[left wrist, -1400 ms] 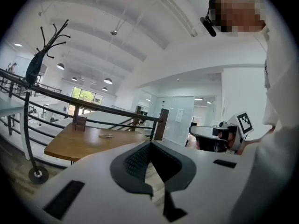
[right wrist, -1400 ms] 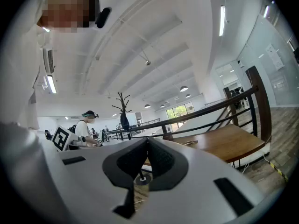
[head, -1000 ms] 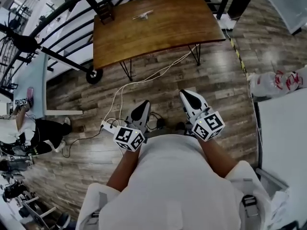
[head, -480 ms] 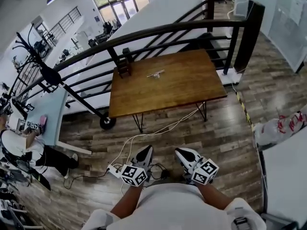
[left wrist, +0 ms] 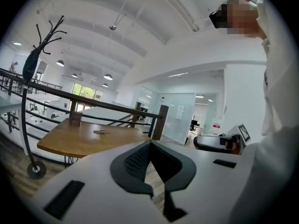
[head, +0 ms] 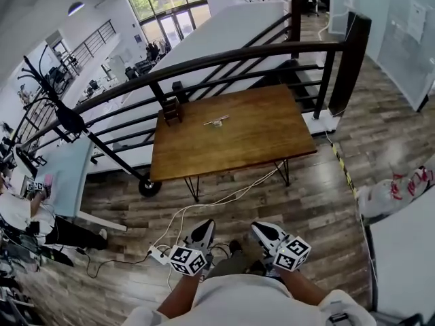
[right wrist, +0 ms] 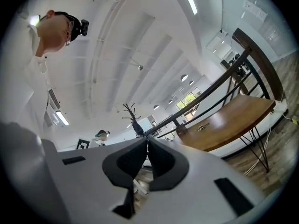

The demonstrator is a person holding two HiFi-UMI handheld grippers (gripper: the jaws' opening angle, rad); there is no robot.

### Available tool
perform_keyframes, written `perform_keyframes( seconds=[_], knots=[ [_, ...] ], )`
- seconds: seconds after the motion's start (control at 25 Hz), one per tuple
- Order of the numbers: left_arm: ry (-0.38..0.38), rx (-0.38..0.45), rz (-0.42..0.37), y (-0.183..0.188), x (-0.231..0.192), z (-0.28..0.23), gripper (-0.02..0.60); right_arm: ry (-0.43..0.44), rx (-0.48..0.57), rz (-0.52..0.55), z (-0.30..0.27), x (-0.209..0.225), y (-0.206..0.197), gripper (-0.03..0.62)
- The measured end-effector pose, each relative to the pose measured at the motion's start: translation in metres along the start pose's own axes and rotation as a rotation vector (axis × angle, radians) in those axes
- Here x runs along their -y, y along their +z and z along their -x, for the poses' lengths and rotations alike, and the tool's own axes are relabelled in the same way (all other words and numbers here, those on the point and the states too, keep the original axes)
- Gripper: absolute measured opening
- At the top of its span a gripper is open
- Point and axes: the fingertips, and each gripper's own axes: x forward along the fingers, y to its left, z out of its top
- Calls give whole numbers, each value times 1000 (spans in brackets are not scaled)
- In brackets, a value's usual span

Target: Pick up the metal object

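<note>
The metal object (head: 216,121) is a small silver piece lying on the far half of a brown wooden table (head: 272,138). It also shows as a small shape in the left gripper view (left wrist: 100,131) and the right gripper view (right wrist: 202,127). Both grippers are held close to my body, well short of the table and above the floor. My left gripper (head: 204,225) is shut and holds nothing, its tips meeting (left wrist: 150,143). The right gripper (head: 257,227) is shut and empty too (right wrist: 147,139).
A small dark wooden block (head: 172,111) stands at the table's far left corner. A black railing (head: 224,60) runs behind the table. A white power strip (head: 158,254) and cable lie on the wood floor. A white plastic bag (head: 394,192) sits at the right, and a person (head: 27,216) sits far left.
The head view has tilted up: the table sits lower and more central, with more of the hall behind it. Both grippers now show lower in the frame, still shut.
</note>
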Motion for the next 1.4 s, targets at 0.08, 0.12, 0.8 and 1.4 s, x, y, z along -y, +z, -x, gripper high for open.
perform_keyframes(
  seconds=[0.08,0.12,0.8,1.4],
  knots=[
    [-4,2,13,0,-5,-10,14,-13,-7,-3,-4,10,4,26],
    [-5,4,18,2,-8,-16,14,-18,-11,-3,-8,15,7,26],
    [-2,177,17,108,-144,-121,14,-67,12,84,-161,108,119,26],
    [-40,106,40,122,-247,-265,14,-160,39,-6,-258,244,166,26]
  ],
)
